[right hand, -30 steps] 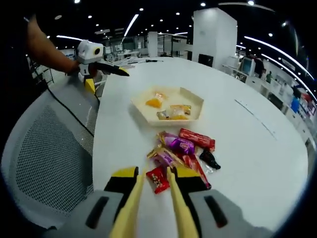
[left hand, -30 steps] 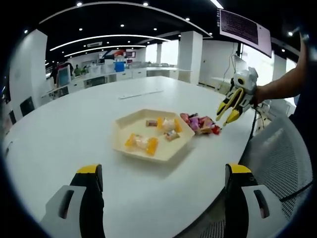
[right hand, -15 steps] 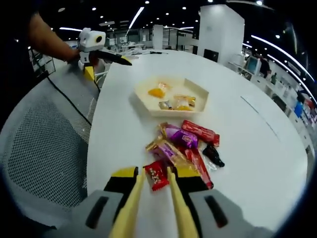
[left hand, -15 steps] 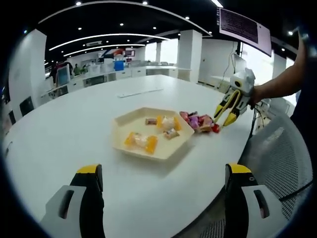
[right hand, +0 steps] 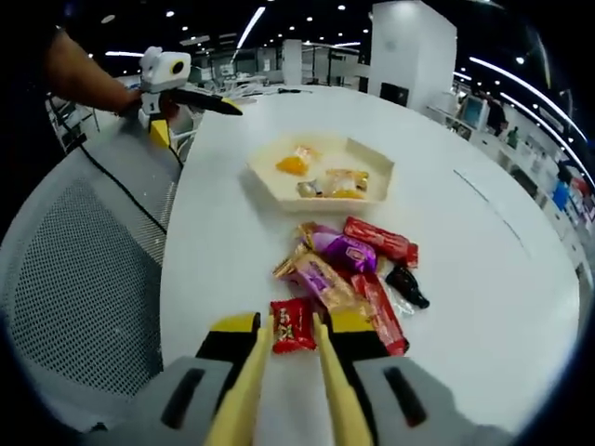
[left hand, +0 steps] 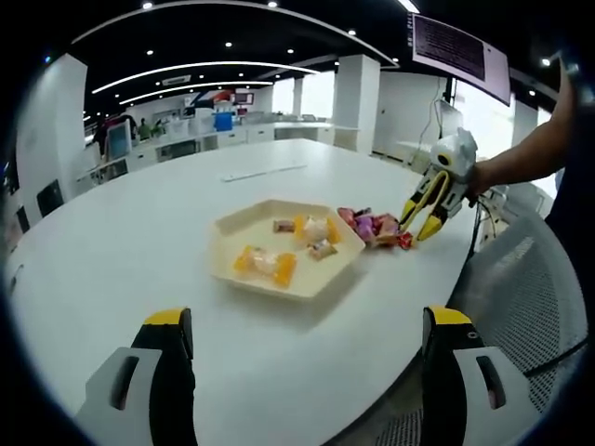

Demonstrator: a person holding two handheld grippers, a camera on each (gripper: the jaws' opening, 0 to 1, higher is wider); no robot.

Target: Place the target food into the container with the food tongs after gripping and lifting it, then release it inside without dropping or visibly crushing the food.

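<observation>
Small red square-ish wrapped candy (right hand: 293, 325) sitting right between the yellow tong tips of the right gripper (right hand: 294, 327), low centre of the right gripper view. Tips either side of the wrapper, look to be touching its edges, so closed on it or very nearly. Lying on the white table (right hand: 502, 279), can't tell if lifted at all. Not much of a long axis on it, roughly square, turned slightly so one corner leans toward upper left of the frame; crimped ends toward top and bottom of the frame, along the tongs.

Just above it in that view, pile of wrapped sweets (right hand: 353, 269): purple ones, a long red bar, a small dark one. The long red bars run diagonally, upper left to lower right. Beyond that, cream hexagonal tray (right hand: 372, 163) near frame centre-top, with orange and pale wrapped pieces inside. Grey mesh chair back (right hand: 84, 307) down the left side.

Over in the left gripper view, same red candy (left hand: 404, 241) at right of centre, at the end of the pile nearest the right gripper's tongs (left hand: 420, 226), tips pinched in on it. Tray (left hand: 223, 246) mid-frame. Left gripper (left hand: 307, 372) at the bottom, black jaws with yellow tips wide apart, nothing between them, hanging above the table's near edge.
</observation>
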